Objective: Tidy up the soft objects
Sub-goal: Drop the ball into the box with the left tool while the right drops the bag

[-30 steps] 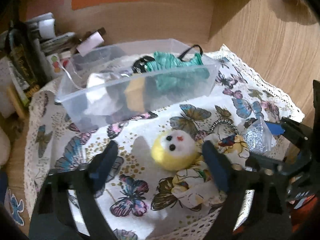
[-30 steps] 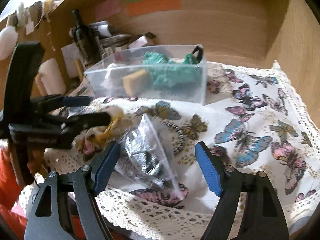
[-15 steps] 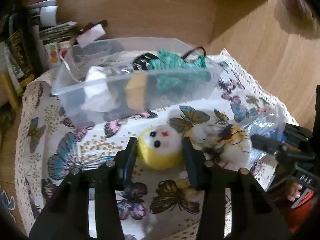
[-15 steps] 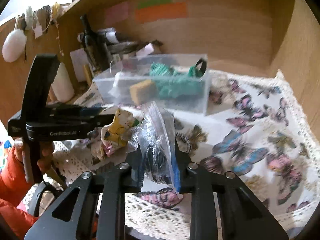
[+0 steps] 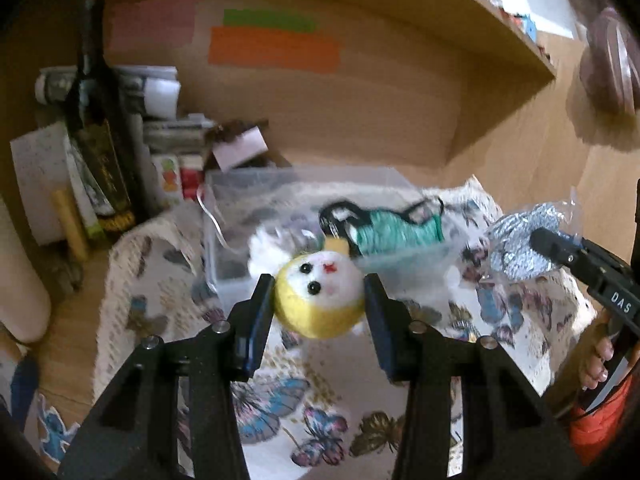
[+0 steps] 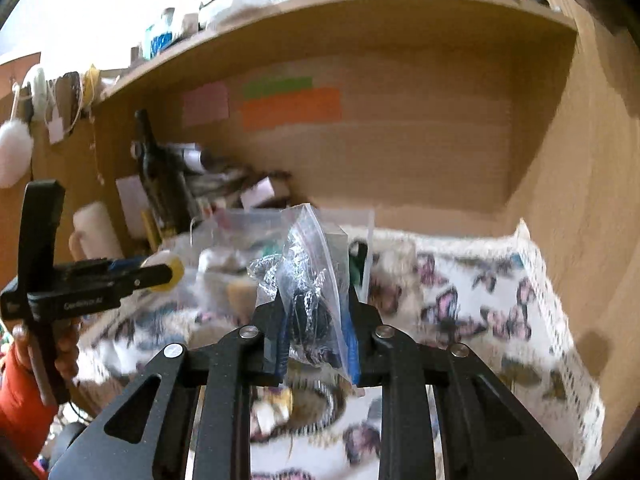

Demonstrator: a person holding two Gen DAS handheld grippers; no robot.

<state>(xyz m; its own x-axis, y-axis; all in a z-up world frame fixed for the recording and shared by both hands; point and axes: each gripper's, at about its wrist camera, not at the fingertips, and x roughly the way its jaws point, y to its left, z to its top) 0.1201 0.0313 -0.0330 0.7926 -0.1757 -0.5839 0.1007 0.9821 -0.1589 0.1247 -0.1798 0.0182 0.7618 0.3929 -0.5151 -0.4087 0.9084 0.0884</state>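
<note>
My left gripper (image 5: pixel 319 298) is shut on a yellow and white plush ball with a face (image 5: pixel 320 292), held above the butterfly tablecloth (image 5: pixel 280 404) in front of the clear plastic bin (image 5: pixel 236 240). The bin holds a teal knit piece (image 5: pixel 396 232) and white soft items. My right gripper (image 6: pixel 316 332) is shut on a clear zip bag of silvery and black stuff (image 6: pixel 312 276), lifted above the cloth. That bag also shows in the left wrist view (image 5: pixel 520 240). A floral fabric piece (image 6: pixel 276 404) lies on the cloth below the right gripper.
A dark bottle (image 5: pixel 100 128), papers and small boxes (image 5: pixel 176 148) crowd the back left. Wooden walls close the back and the right side (image 6: pixel 580 200). A striped ring (image 6: pixel 328 400) lies on the cloth (image 6: pixel 480 300).
Both grippers closed, the left on the plush ball and the right on the zip bag, and both lifted their loads off the cloth toward the bin.
</note>
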